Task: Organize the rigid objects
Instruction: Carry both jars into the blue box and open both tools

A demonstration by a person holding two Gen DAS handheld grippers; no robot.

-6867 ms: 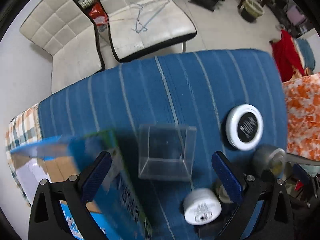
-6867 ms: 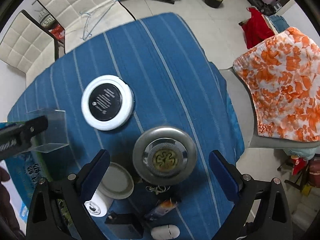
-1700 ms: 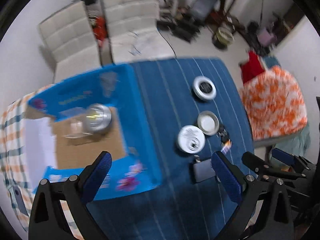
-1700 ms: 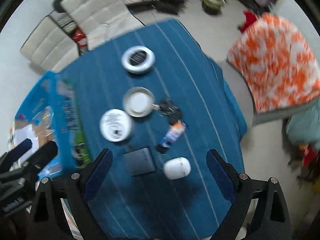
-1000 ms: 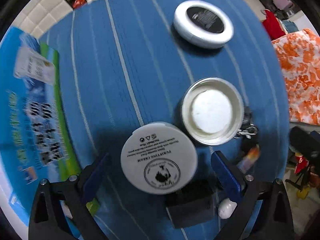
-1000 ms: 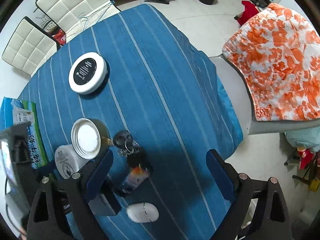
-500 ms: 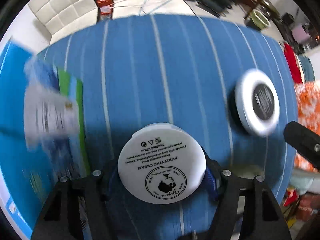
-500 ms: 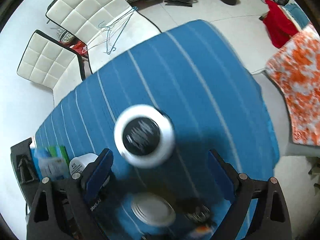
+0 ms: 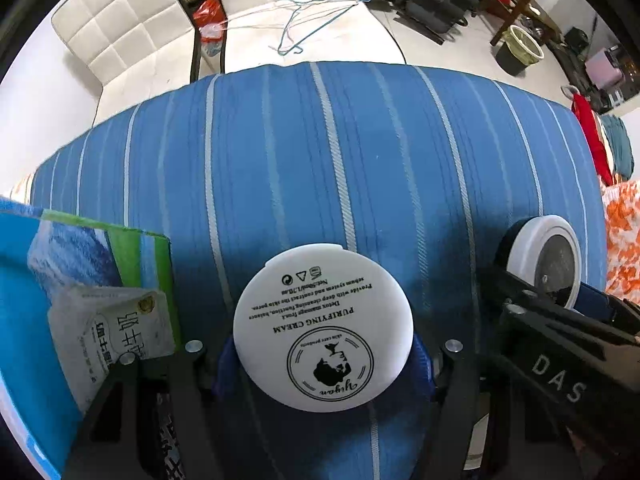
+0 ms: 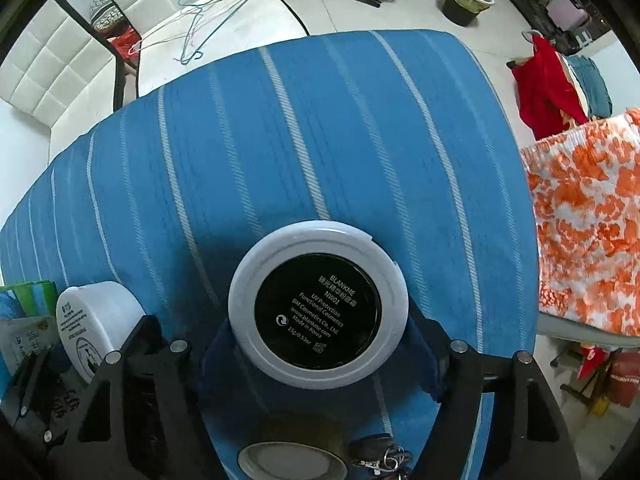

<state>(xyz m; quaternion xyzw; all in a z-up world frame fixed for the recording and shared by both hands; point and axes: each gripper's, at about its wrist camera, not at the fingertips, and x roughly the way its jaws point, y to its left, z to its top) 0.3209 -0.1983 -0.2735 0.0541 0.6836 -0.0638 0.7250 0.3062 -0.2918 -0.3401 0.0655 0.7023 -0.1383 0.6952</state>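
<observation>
Blue striped cloth covers the worktop (image 9: pixel 360 160), with white padded chairs (image 9: pixel 132 28) beyond its far edge. Between the left gripper's (image 9: pixel 323 360) blue fingers (image 9: pixel 226 364), clenched on its sides, sits the white cream jar (image 9: pixel 323 328). The right gripper's (image 10: pixel 318 340) fingers (image 10: pixel 426 360) have just been closing and now flank the black-faced white compact (image 10: pixel 318 308), apparently touching its rim.

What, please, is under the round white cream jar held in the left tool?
Under the round white cream jar only the blue striped tablecloth shows around its rim; the patch directly beneath is covered by the jar.
</observation>
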